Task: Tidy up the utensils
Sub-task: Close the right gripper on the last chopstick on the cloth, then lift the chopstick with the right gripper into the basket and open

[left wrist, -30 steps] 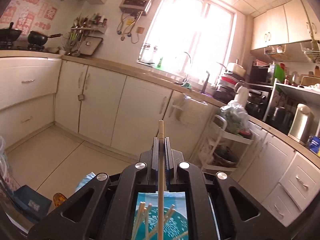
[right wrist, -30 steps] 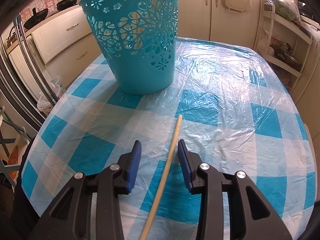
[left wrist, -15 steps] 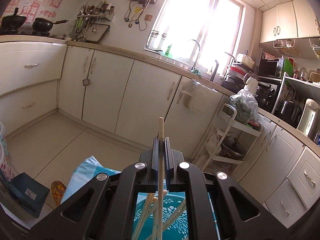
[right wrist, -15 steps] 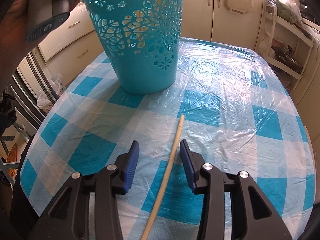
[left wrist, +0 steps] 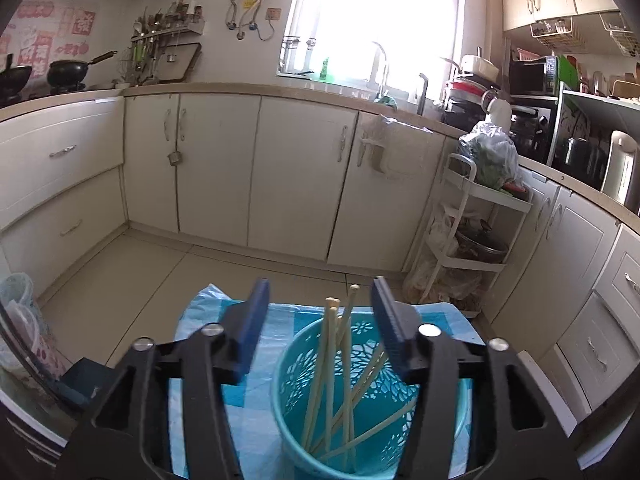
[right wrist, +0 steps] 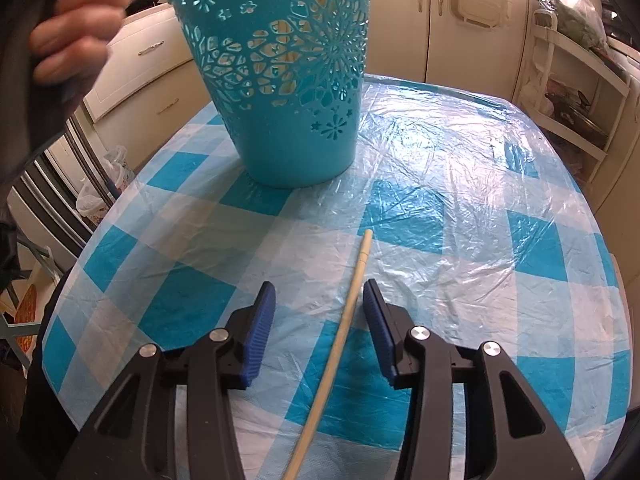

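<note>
A teal cut-out basket (left wrist: 364, 404) stands on the checked table and holds several pale chopsticks (left wrist: 330, 364). My left gripper (left wrist: 320, 304) hovers just above its rim, jaws opening, with nothing pressed between the blue pads; the chopstick tops stand loose in the gap. In the right wrist view the same basket (right wrist: 280, 80) stands at the far side of the table. One chopstick (right wrist: 340, 336) lies on the cloth, running between the pads of my right gripper (right wrist: 318, 304). Those jaws are opening and do not touch it.
A blue and white checked plastic cloth (right wrist: 460, 208) covers the round table. A person's hand (right wrist: 72, 40) is at the upper left, beside the basket. Cream cabinets (left wrist: 296, 176) and a white trolley (left wrist: 472, 236) stand beyond the table.
My left gripper sank toward the basket and opened, letting go of the chopstick it held; that chopstick now stands in the basket. My right gripper's jaws widened slightly around the lying chopstick.
</note>
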`<move>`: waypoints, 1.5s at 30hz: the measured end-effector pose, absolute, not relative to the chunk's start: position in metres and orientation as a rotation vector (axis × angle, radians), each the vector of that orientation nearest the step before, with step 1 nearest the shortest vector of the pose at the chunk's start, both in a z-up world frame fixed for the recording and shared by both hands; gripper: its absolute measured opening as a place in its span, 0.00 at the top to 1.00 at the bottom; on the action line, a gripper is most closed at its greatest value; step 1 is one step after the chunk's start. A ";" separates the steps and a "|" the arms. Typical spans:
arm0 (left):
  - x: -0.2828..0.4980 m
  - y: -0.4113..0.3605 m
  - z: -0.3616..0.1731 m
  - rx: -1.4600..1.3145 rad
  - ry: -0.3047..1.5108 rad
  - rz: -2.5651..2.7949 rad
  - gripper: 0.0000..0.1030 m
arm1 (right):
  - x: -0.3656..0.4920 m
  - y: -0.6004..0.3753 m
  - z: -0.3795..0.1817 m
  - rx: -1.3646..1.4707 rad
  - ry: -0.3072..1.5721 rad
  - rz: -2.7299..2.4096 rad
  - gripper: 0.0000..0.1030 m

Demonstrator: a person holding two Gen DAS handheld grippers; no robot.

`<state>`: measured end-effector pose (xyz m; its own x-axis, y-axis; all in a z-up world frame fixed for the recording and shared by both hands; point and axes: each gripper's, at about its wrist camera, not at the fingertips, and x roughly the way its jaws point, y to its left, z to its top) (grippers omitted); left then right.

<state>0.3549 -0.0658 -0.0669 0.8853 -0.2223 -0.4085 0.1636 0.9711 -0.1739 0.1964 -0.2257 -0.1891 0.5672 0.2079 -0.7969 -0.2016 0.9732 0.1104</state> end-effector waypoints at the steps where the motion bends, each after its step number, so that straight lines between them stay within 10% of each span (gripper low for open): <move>1: 0.346 -0.059 -0.065 -0.141 0.427 -0.184 0.34 | 0.196 -0.227 -0.189 0.015 0.937 0.241 0.56; 5: 0.303 -0.028 -0.072 -0.136 0.418 -0.126 0.14 | 0.196 -0.232 -0.189 0.032 0.935 0.219 0.58; 18: 0.280 -0.028 -0.195 -0.069 0.796 -0.175 0.12 | 0.190 -0.229 -0.187 -0.061 0.941 0.145 0.93; 28: 0.281 -0.030 -0.223 -0.063 0.875 -0.167 0.11 | 0.174 -0.262 -0.156 0.256 0.892 0.229 0.94; 45: 0.283 -0.030 -0.221 -0.070 0.875 -0.148 0.11 | 0.250 -0.220 0.030 0.266 0.276 0.272 0.94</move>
<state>0.2834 -0.0299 -0.2215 0.6312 -0.1581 -0.7593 0.1006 0.9874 -0.1219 0.2504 -0.2196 0.0296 0.9263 0.2978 -0.2309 -0.2256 0.9290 0.2932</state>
